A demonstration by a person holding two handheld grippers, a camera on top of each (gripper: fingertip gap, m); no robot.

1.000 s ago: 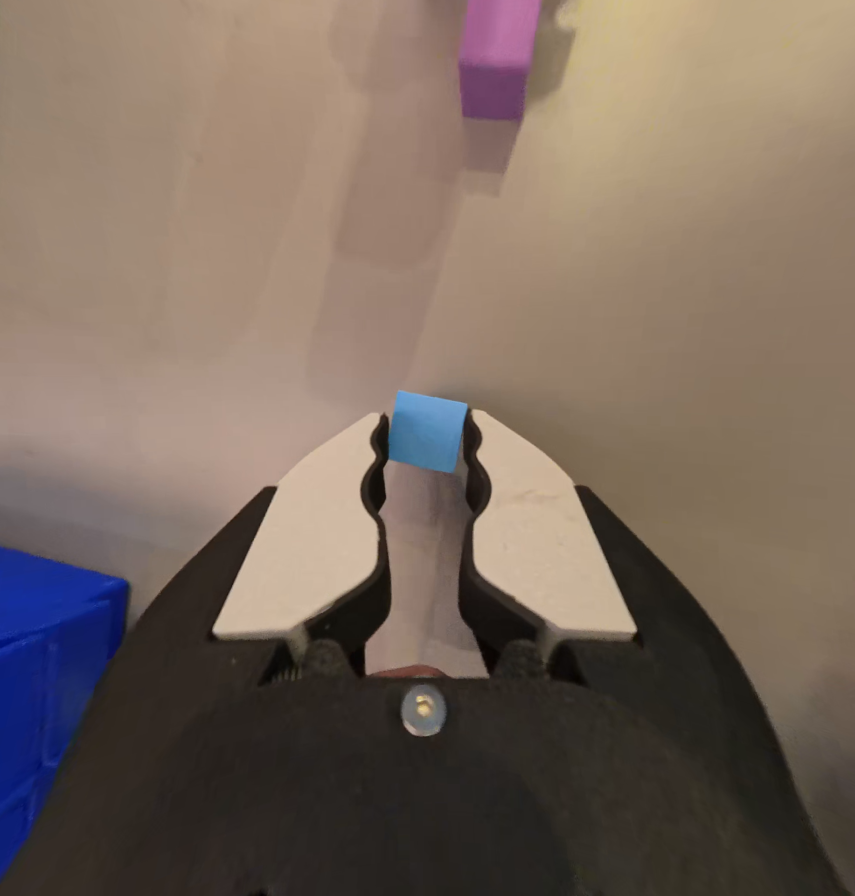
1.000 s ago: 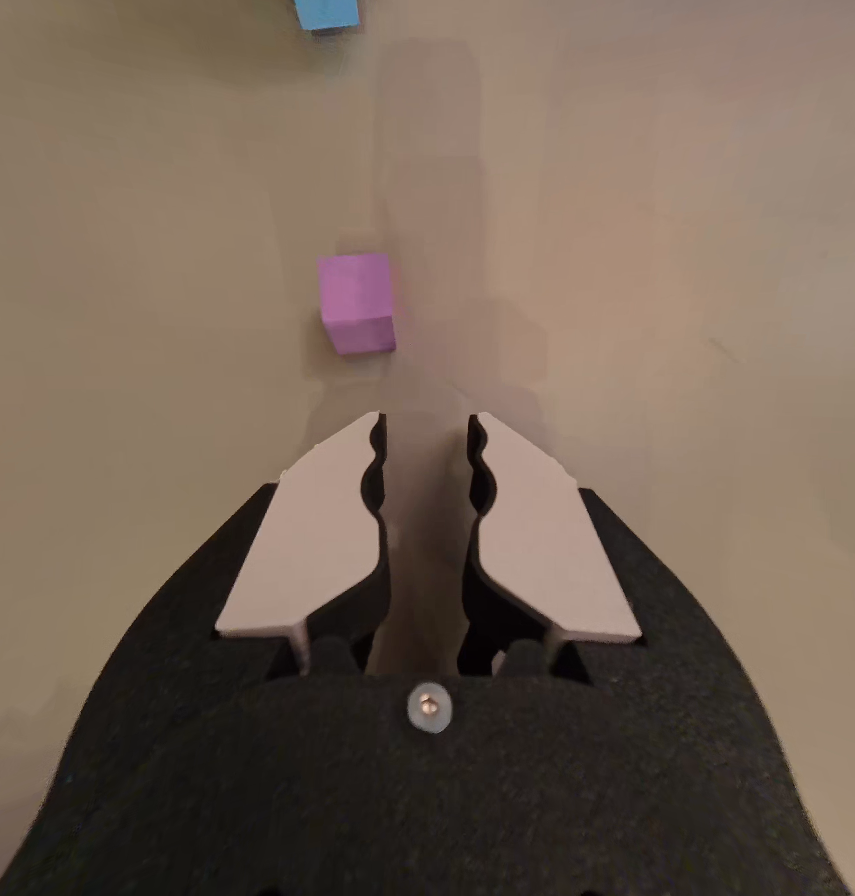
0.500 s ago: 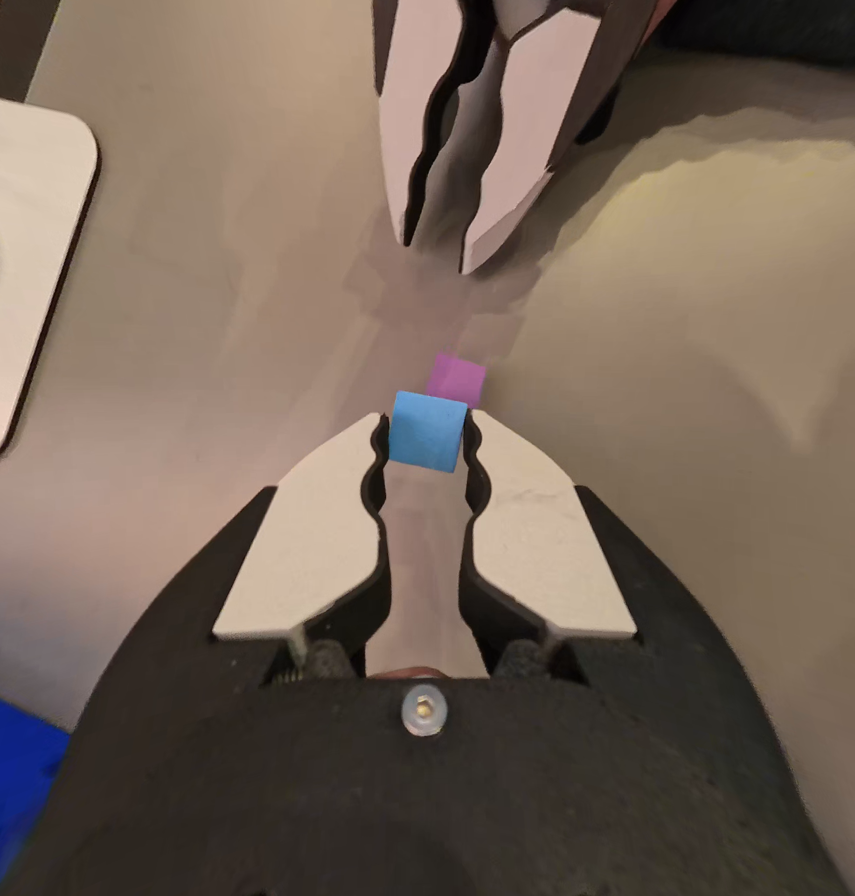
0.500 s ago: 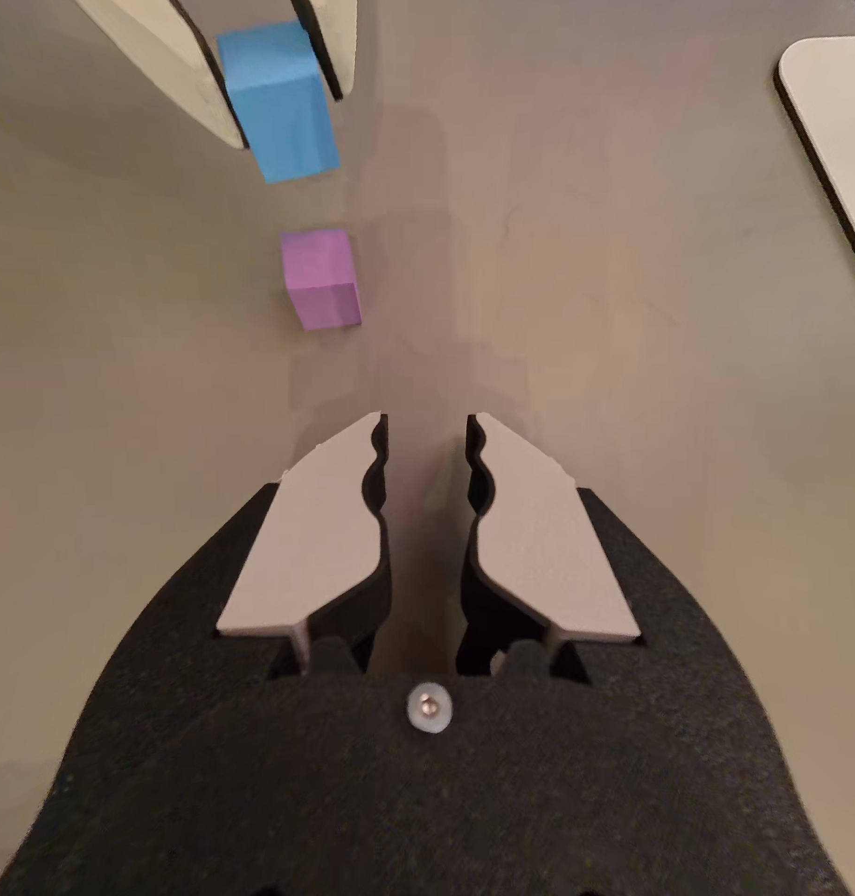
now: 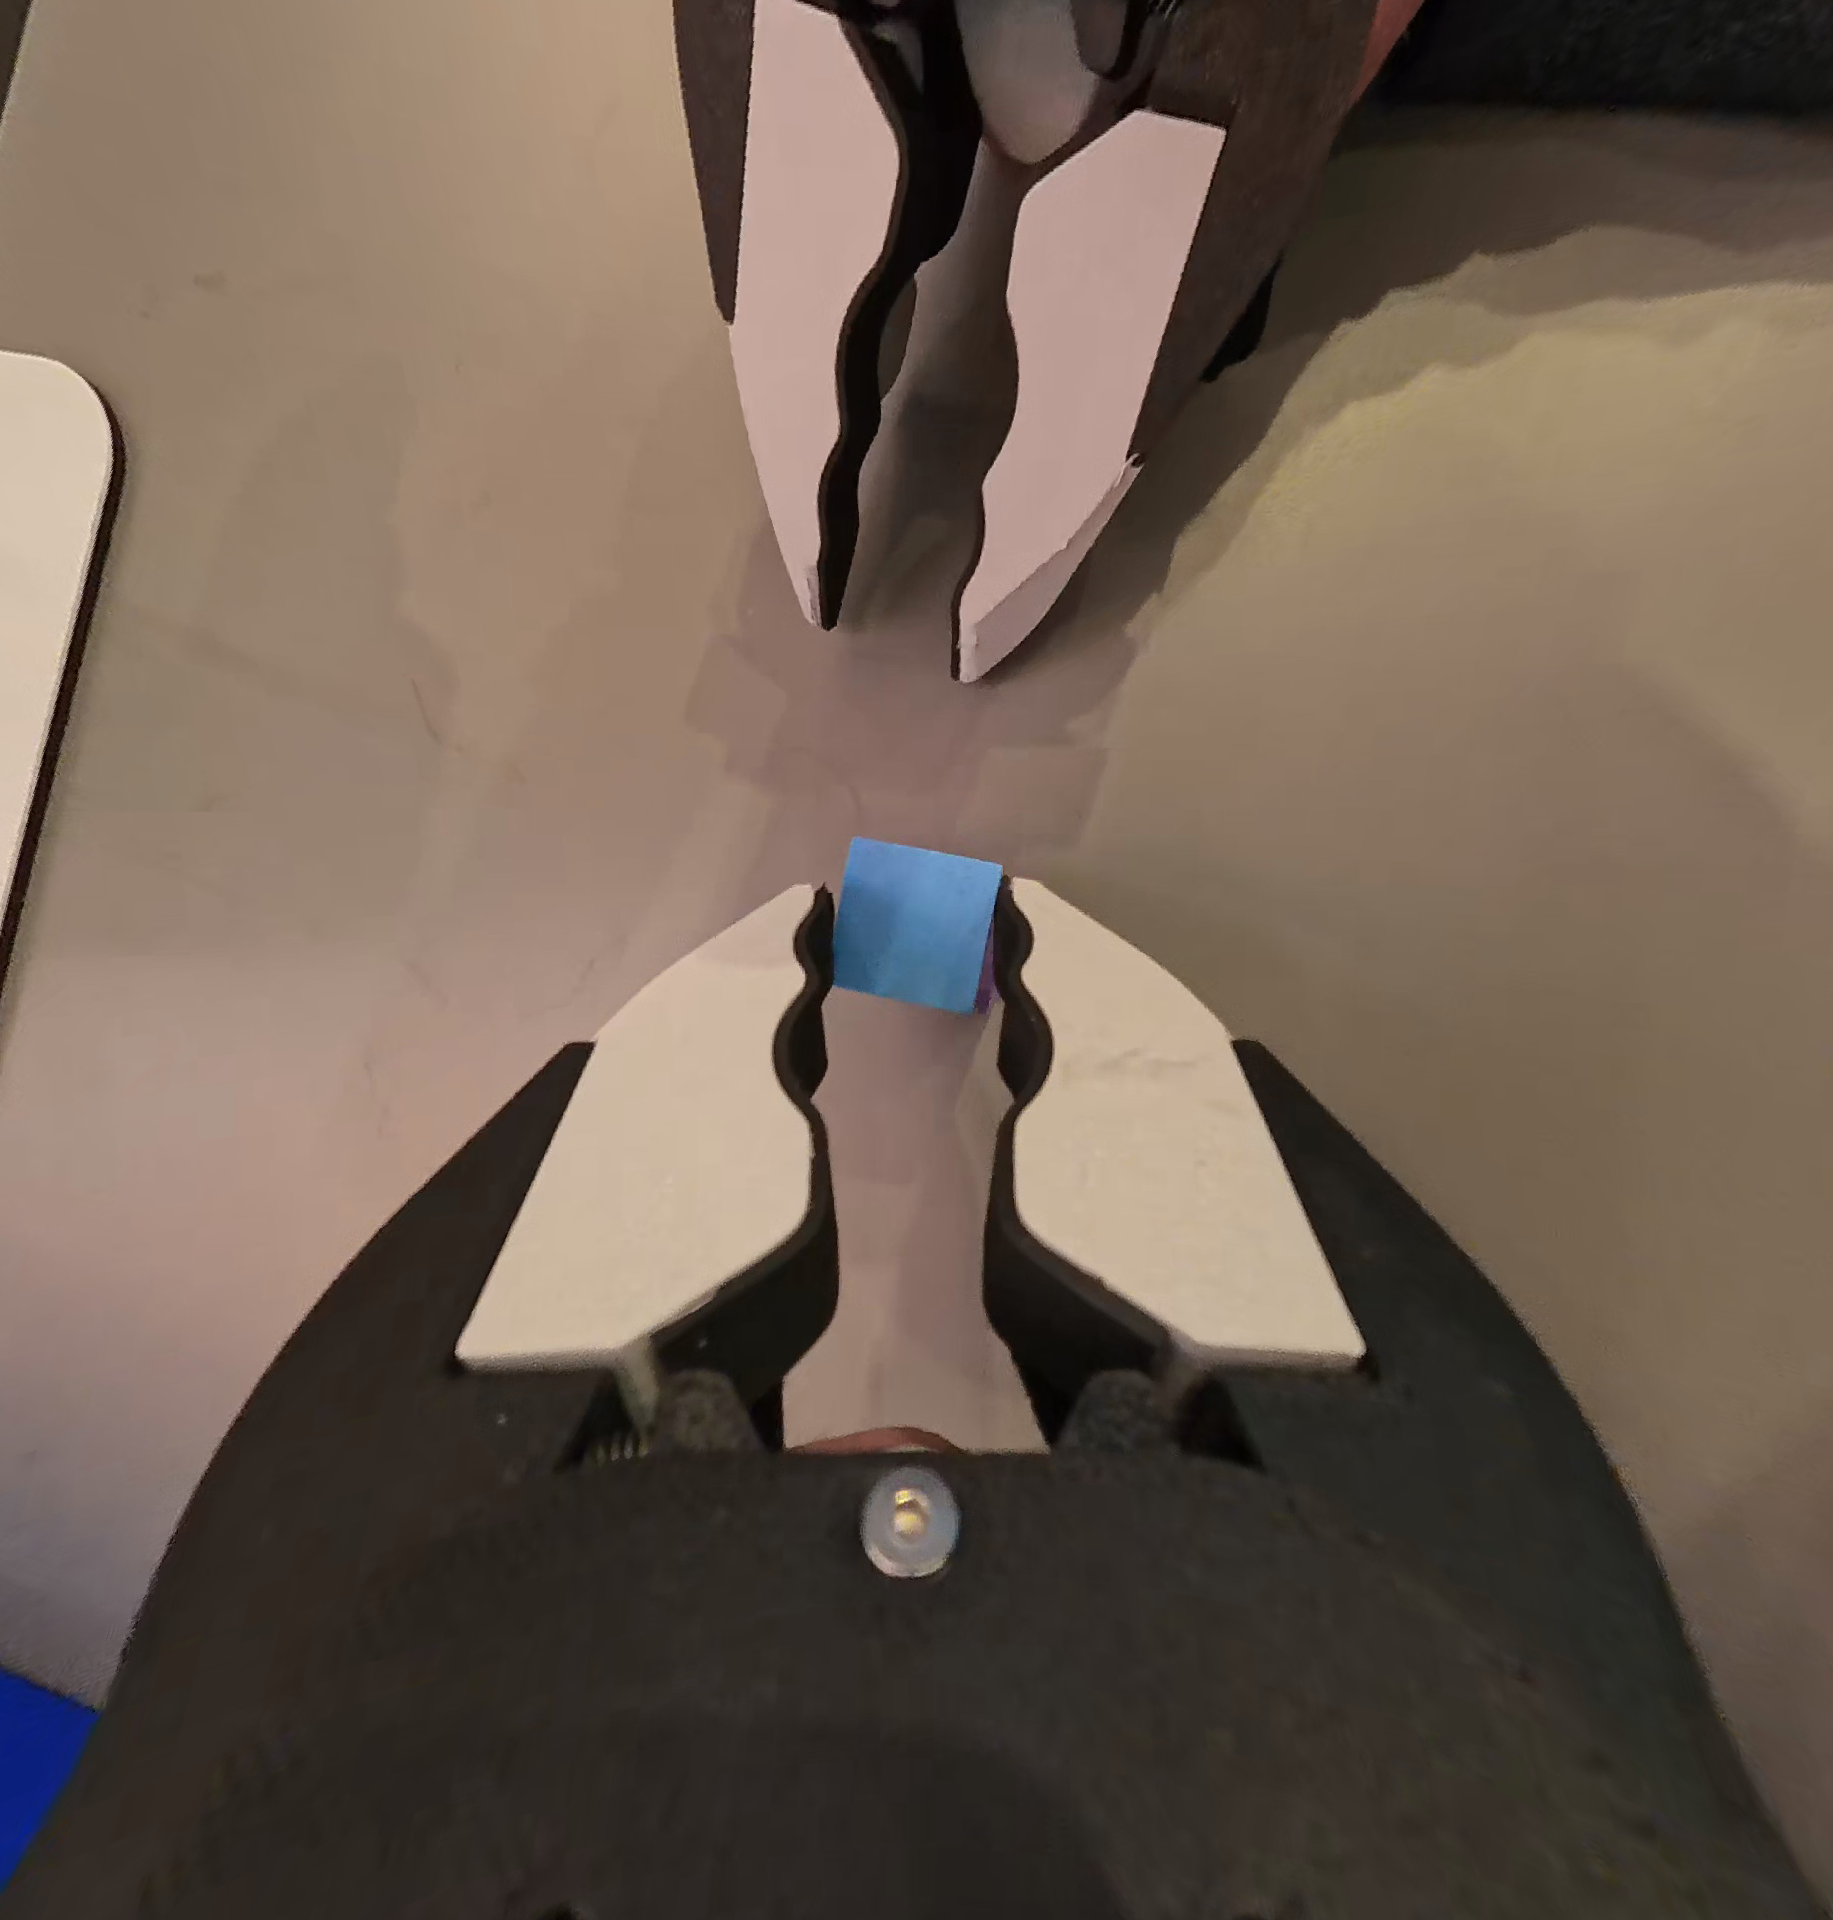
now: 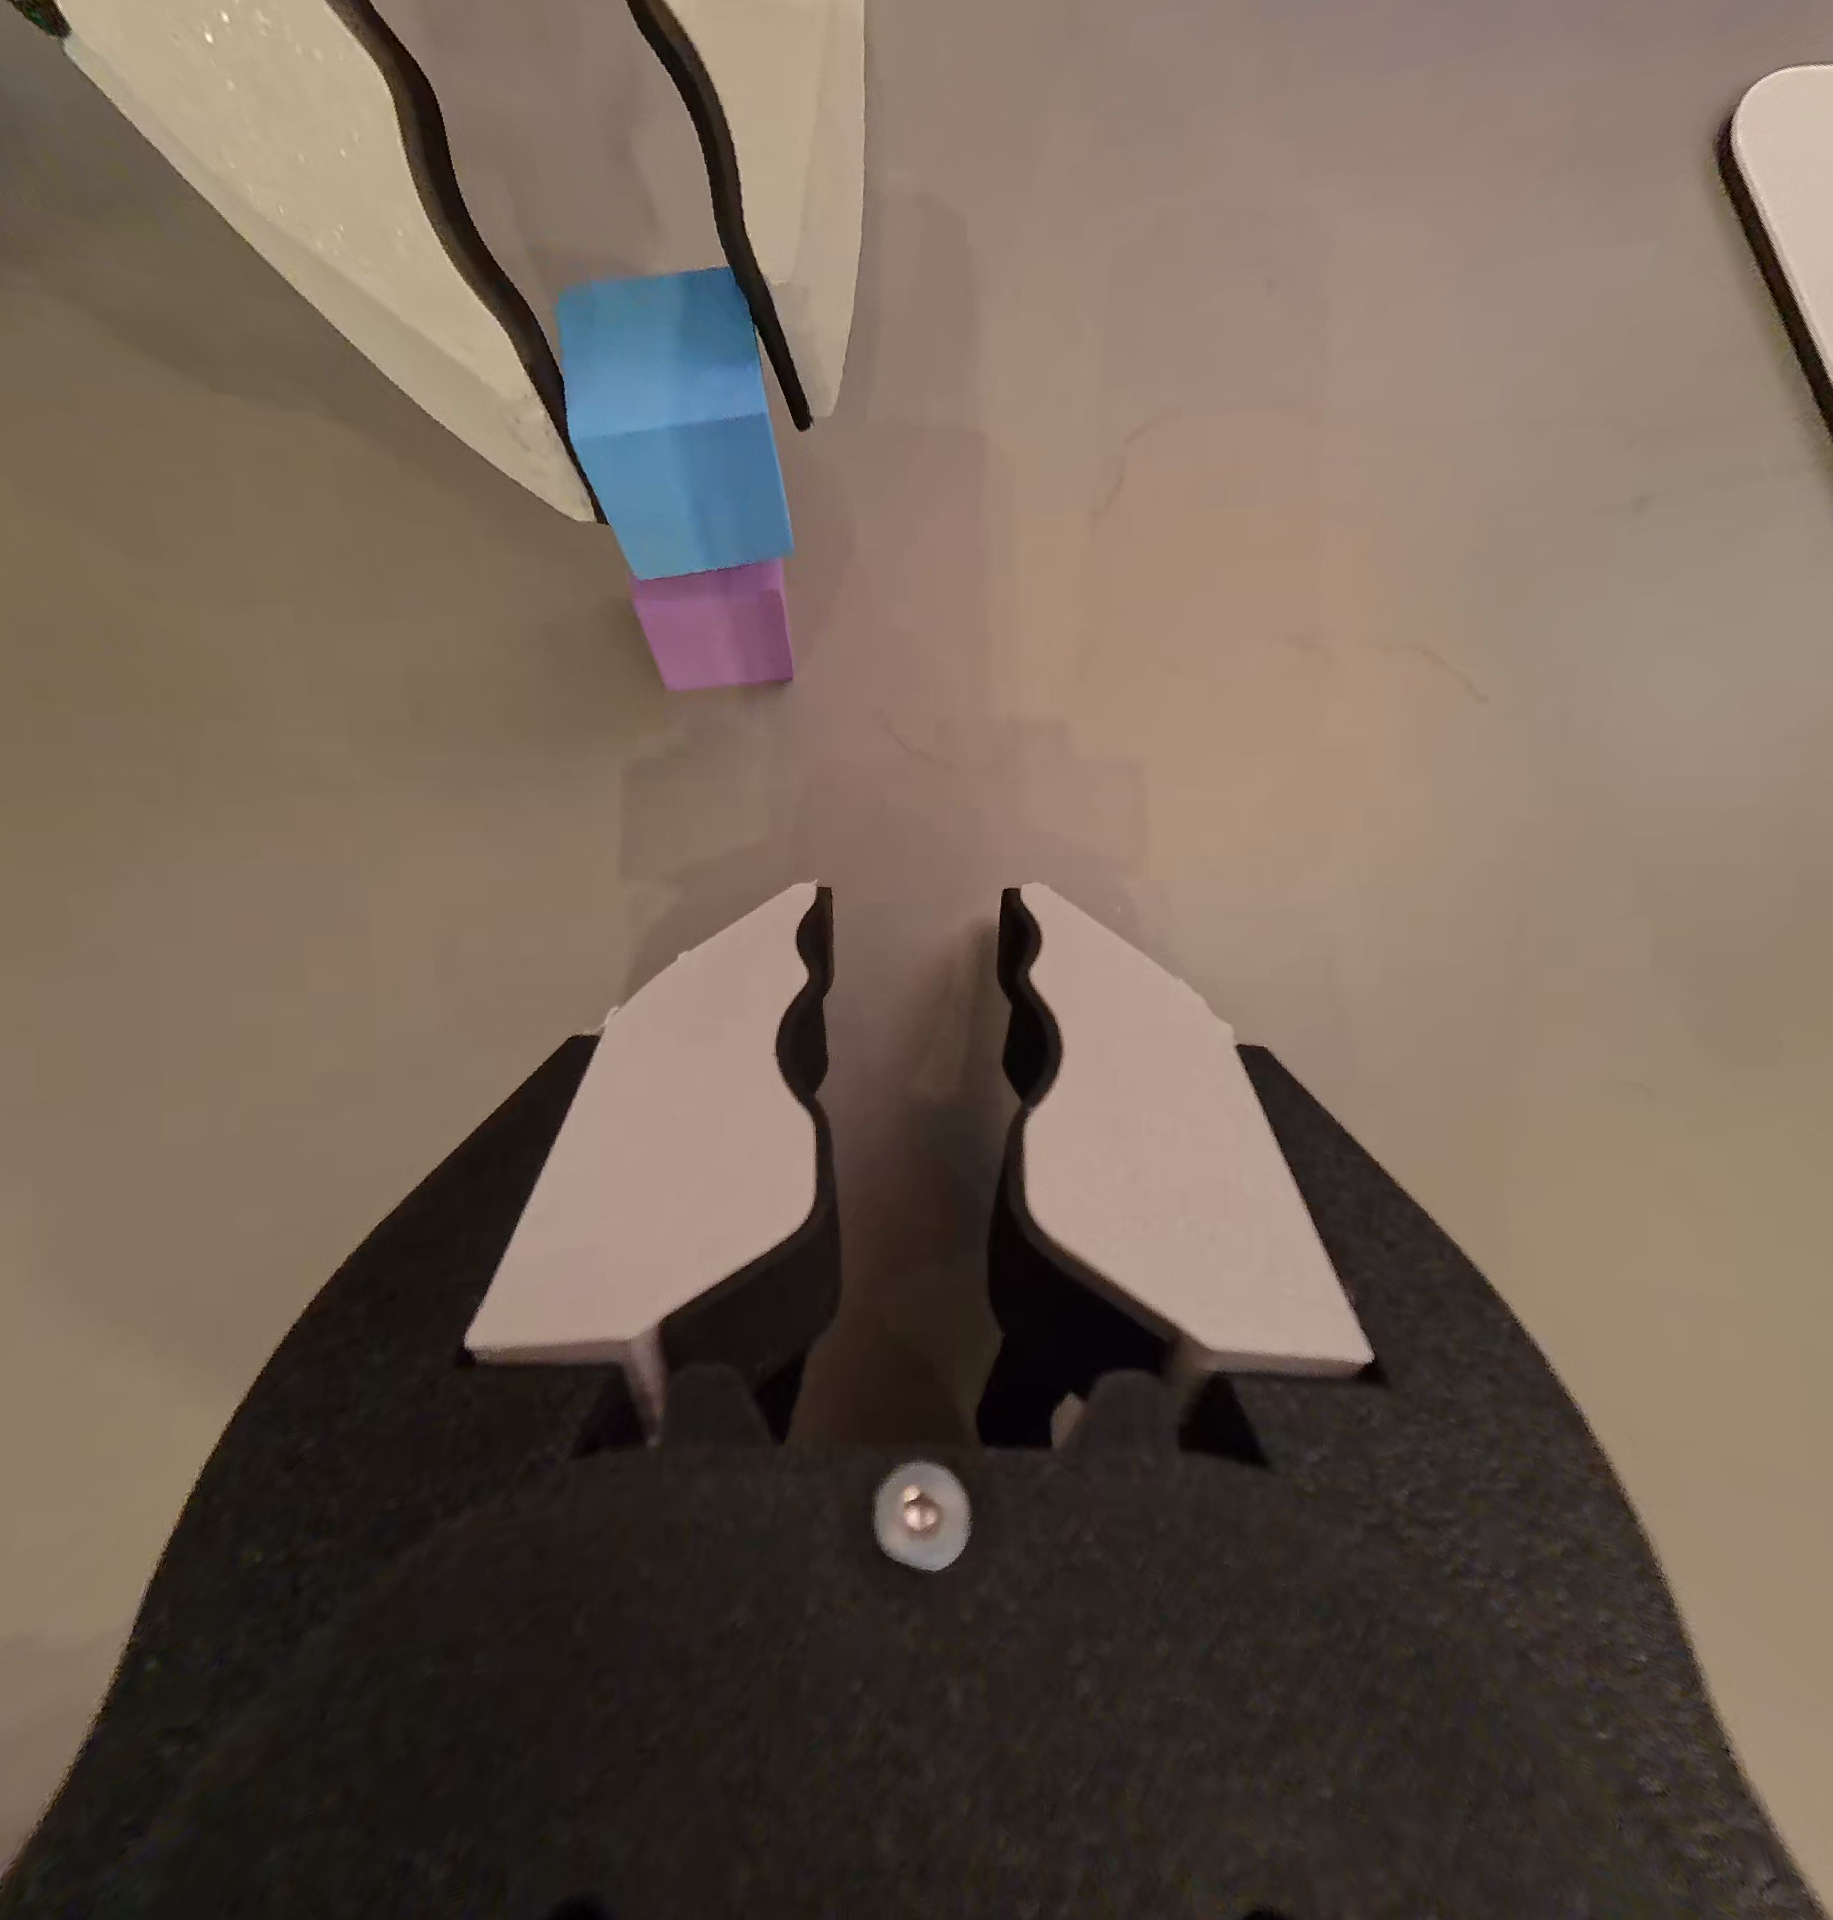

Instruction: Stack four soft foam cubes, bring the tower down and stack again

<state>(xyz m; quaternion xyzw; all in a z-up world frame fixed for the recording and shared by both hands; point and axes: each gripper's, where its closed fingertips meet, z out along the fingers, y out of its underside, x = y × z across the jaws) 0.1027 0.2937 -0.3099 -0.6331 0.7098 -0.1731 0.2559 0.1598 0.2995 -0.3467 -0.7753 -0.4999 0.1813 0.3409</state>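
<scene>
1. The left gripper (image 5: pixel 914 914) fingers are clenching the blue cube (image 6: pixel 673 416), sitting directly over the purple cube (image 6: pixel 720 629) on the counter (image 6: pixel 1307 623); whether they are touching is unclear.
2. The blue cube is hiding nearly all of the purple cube in the left wrist view.
3. The right gripper (image 6: pixel 914 914) fingers are standing apart, gripping nothing.

Our left gripper (image 5: pixel 914 940) low centre of its frame, fingers (image 5: pixel 683 1091) pressed on both sides of blue cube (image 5: pixel 914 925), held at very tips. Our right gripper (image 6: pixel 914 940) low centre of its own frame, fingers apart, bare gap between pads. Grippers face each other, tips well apart; right gripper enters left view from top centre.
</scene>
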